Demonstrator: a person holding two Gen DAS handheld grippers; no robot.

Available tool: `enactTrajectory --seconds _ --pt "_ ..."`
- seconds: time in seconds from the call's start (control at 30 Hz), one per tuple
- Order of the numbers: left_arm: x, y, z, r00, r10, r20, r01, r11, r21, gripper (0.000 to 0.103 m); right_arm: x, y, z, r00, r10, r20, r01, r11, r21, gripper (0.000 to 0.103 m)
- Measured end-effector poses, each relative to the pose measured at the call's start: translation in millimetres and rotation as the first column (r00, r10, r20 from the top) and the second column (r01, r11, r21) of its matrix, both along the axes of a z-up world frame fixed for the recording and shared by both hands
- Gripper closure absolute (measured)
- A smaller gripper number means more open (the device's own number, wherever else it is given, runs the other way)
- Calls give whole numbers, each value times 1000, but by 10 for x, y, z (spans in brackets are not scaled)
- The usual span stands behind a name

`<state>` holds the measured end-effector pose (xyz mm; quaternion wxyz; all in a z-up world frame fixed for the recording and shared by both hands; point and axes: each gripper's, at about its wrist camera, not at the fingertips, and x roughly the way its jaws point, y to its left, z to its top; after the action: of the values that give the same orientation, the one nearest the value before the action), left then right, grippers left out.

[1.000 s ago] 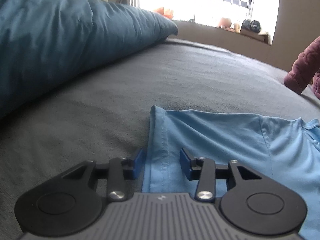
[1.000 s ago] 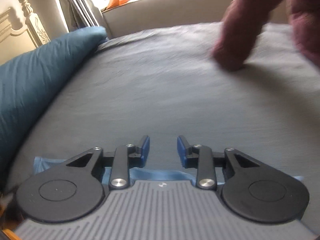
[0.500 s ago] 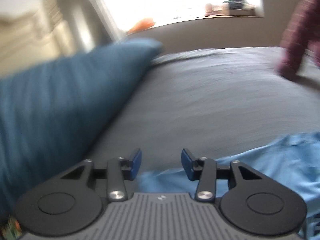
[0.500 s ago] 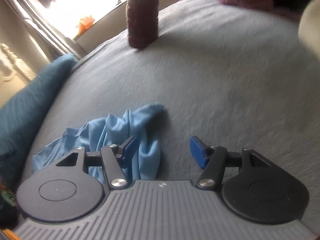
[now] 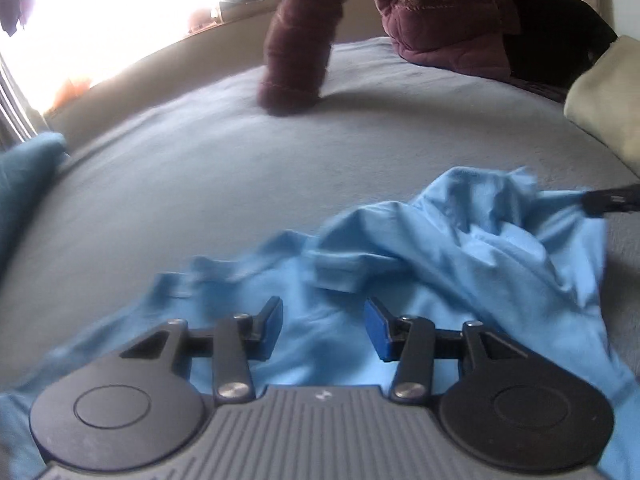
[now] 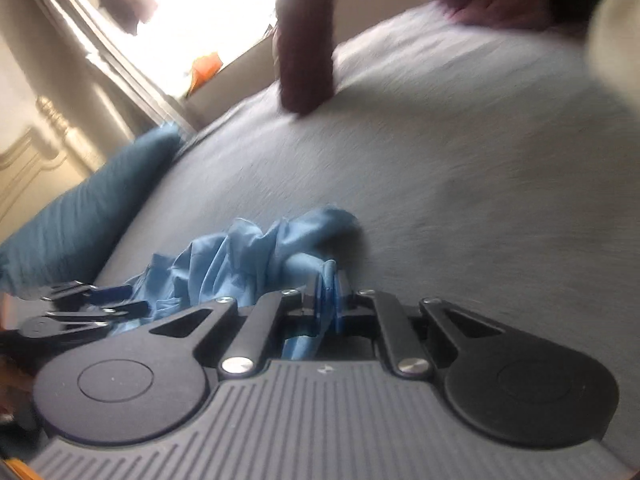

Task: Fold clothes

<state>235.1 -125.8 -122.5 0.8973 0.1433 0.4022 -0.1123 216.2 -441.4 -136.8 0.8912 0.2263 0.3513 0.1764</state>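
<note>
Left wrist view: left gripper (image 5: pixel 323 330), black w/ matte disc-shaped bases, ribbed grey housing, blue pads, jaws standing apart w/ nothing pinched between them. Beneath and ahead of it lies the shirt (image 5: pixel 460 264): light blue, thin smooth fabric, crumpled into soft ridges and folds, a hemmed edge visible near centre. It rests on the bed (image 5: pixel 240 184), covered w/ a flat grey sheet of fine, slightly napped texture. At the shirt's far right edge the tip of the right gripper (image 5: pixel 610 200) touches the cloth; blurred.

Right wrist view: right gripper (image 6: pixel 328 292), same build, jaws closed on a bunched fold of the shirt (image 6: pixel 256 256); fabric is squeezed into a narrow vertical pleat between the pads and trails below them. Rest of shirt is heaped to the left in a rumpled mound on the bed (image 6: pixel 460 200). The left gripper (image 6: pixel 100 304) shows at left edge, side-on, just beside the heap.

Surroundings: teal pillow (image 6: pixel 88 216), plump, smooth-covered, at the bed's left side. Maroon quilted jacket (image 5: pixel 440 12), puffy w/ stitched pattern, at the far side, one sleeve (image 5: pixel 300 56) hanging down to touch the sheet. Cream cushion (image 5: pixel 604 100), rounded, at the right. Bright window (image 5: pixel 120 8), overexposed.
</note>
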Motion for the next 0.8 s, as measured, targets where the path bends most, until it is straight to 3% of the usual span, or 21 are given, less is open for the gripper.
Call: enactTrajectory --seconds 0.1,0.23,0.3,0.37,0.5,0.53,0.57,0.6,0.7,0.73,0.77,0.8 --pt "147 -112 -169 999 26 -43 -27 1000 -13 57 -289 -109 11 999 -50 5 51 997 -62 99" --pt "272 -152 -219 998 63 -23 -63 998 -16 57 -438 -248 -163 991 -108 -77 99 989 -112 98" --pt "333 -127 -230 996 85 -15 -86 996 -17 57 -519 -357 -152 986 -144 -83 134 985 -107 97" --pt "351 -129 -216 995 100 -16 -100 995 -24 57 -545 -424 -90 979 -196 -62 184 970 -158 94" --pt "330 -97 -231 994 110 -7 -111 994 -22 57 -449 -595 -14 982 -189 -19 186 978 -97 92" --pt "322 -104 -226 994 110 -4 -110 994 -20 57 -329 -557 -21 988 -150 -21 148 985 -93 84" --pt "335 -115 -232 994 109 -1 -109 994 -17 57 -209 -519 -28 994 -111 -23 109 990 -88 68" --pt "347 -126 -238 994 108 2 -108 994 -14 57 -89 -481 -35 997 -73 -25 71 994 -83 63" --pt "375 -151 -260 994 107 8 -107 994 -6 57 269 -374 -142 998 -19 -53 17 1000 -24 59" --pt "377 -155 -270 994 109 9 -109 994 -5 57 368 -331 -177 998 16 -68 -17 1000 -10 71" --pt "376 -155 -276 994 110 11 -110 994 -6 56 466 -287 -210 995 50 -82 -50 999 3 101" --pt "380 -155 -277 994 109 13 -109 994 -6 56 532 -230 -188 996 48 -77 -51 998 -33 101"
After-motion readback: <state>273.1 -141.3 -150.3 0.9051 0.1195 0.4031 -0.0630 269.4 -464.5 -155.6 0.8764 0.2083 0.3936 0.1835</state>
